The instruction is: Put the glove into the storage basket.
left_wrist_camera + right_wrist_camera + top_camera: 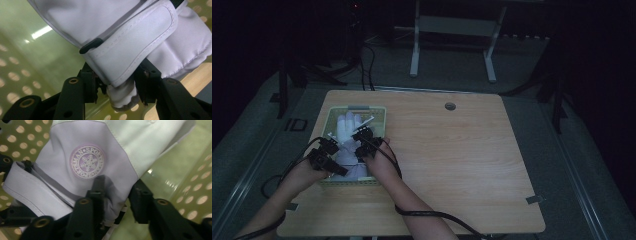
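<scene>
A white and pale lilac ski glove (347,129) lies in a pale green perforated basket (381,111) on the left of the wooden table (452,155). Both grippers reach into the basket at the glove's cuff end. My left gripper (341,169) has the cuff strap (140,42) and the ribbed cuff (122,96) between its jaws (120,87), and the pads do not visibly pinch them. My right gripper (360,150) straddles a fold of the glove below a round snowflake logo (87,162). Its jaws (116,197) stand apart, with a gap beside the cloth.
The basket floor (37,62) and its holed walls (190,202) close in around both grippers. A round cable hole (450,106) sits at the table's far edge. Black cables trail off the near edge (432,216). A metal frame (452,30) stands on the floor beyond.
</scene>
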Demonstrator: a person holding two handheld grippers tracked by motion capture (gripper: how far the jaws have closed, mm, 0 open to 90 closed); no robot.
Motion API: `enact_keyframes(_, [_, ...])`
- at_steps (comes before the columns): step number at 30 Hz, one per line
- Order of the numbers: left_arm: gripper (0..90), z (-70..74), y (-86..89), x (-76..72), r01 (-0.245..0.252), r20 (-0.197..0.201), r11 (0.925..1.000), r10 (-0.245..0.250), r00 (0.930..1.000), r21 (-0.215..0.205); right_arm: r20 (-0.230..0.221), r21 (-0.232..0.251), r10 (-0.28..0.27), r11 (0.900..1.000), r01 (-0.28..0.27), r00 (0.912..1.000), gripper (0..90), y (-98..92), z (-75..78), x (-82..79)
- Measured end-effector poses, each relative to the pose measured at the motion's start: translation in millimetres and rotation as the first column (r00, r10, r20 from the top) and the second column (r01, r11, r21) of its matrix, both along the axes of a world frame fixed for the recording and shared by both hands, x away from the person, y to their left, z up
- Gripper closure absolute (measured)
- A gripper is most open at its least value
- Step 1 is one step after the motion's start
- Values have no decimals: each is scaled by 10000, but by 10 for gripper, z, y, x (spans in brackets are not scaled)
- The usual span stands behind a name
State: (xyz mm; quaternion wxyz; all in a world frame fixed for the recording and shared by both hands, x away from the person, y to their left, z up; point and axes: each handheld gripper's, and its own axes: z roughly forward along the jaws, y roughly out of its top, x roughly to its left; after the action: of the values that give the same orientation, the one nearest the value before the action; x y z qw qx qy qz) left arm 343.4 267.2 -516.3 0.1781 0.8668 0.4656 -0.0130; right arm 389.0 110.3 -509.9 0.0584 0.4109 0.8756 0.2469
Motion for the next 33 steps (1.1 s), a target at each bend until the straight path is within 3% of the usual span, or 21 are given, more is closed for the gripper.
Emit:
enact_keyframes(4, [524, 42, 32, -46, -227, 434, 9994, 239, 9988, -266, 368, 205, 23, 9998, -30, 9993, 532, -26, 45, -10])
enact_keyframes(5, [494, 77, 62, -71, -341, 765, 9987, 369, 9964, -386, 584, 196, 49, 9998, -60, 9983, 503, -42, 89, -9])
enact_keyframes(8, [418, 134, 114, -99, -767, 1329, 9949, 848, 9875, -654, 563, 354, 250, 9990, -270, 9981, 492, -90, 158, 6])
enact_keyframes(9, [392, 134, 114, -99, -767, 1329, 9949, 848, 9875, -654, 563, 354, 250, 9990, -270, 9981, 492, -90, 158, 6])
enact_keyframes(11, [339, 180, 162, -125, -876, 1494, 9861, 1088, 9828, -1415, 745, 707, 450, 9962, -503, 9962, 451, -147, 222, 16])
enact_keyframes(14, [258, 209, 150, -150, -906, 1775, 9846, 1168, 9772, -1495, 601, 923, 558, 9938, -613, 9966, 416, -182, 258, 26])
enact_keyframes(18, [240, 219, 140, -153, -880, 1714, 9773, 1218, 9776, -1929, 742, 904, 716, 9928, -782, 9947, 381, -222, 293, 36])
enact_keyframes(20, [240, 227, 119, -162, -848, 1664, 9776, 1178, 9790, -1927, 702, 1118, 845, 9895, -920, 9940, 345, -261, 320, 44])
enact_keyframes(22, [226, 246, 93, -191, -912, 2023, 9789, 1283, 9709, -1831, 581, 1262, 1042, 9858, -1108, 9929, 296, -289, 338, 41])
enact_keyframes(24, [160, 268, 81, -209, -910, 2146, 9770, 1326, 9677, -1930, 620, 1463, 1128, 9818, -1208, 9917, 248, -335, 384, 29])
enact_keyframes(28, [140, 331, 61, -239, -1081, 2455, 9603, 1731, 9538, -2572, 555, 1556, 1365, 9773, -1436, 9891, 200, -408, 413, 33])
enact_keyframes(30, [95, 356, 43, -253, -1012, 2714, 9578, 1761, 9462, -2689, 776, 1606, 1469, 9743, -1578, 9861, 199, -445, 423, 28])
enact_keyframes(31, [95, 362, 25, -263, -966, 2897, 9574, 1772, 9406, -2720, 776, 1606, 1469, 9743, -1578, 9861, 199, -445, 423, 28])
enact_keyframes(32, [94, 370, -10, -296, -877, 3430, 9570, 1835, 9212, -2765, 986, 1529, 1582, 9731, -1721, 9825, 196, -484, 441, 14])
enact_keyframes(33, [94, 370, -10, -296, -877, 3430, 9570, 1835, 9212, -2765, 986, 1529, 1582, 9731, -1721, 9825, 196, -484, 441, 14])
